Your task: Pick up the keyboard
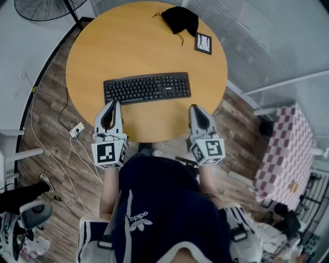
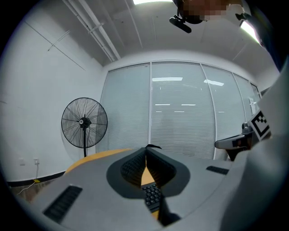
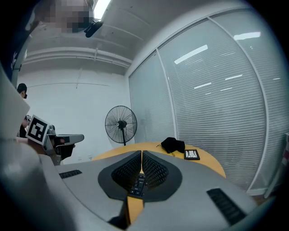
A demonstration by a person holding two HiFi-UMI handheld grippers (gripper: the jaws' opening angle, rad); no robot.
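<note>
A black keyboard (image 1: 146,88) lies flat across the middle of the round wooden table (image 1: 139,46). My left gripper (image 1: 115,104) is shut and empty, its tips at the near edge of the keyboard's left end. My right gripper (image 1: 194,109) is also shut and empty, just short of the keyboard's near right corner. In the left gripper view, keyboard keys (image 2: 152,196) show below the closed left gripper (image 2: 146,150). In the right gripper view, a few keys (image 3: 137,185) show under the closed right gripper (image 3: 141,153).
A black cloth pouch (image 1: 180,19) and a small framed card (image 1: 203,43) lie at the table's far side. A standing fan (image 1: 46,7) is off the far left. Cables and a power strip (image 1: 77,130) lie on the floor left. A checkered block (image 1: 288,149) stands right.
</note>
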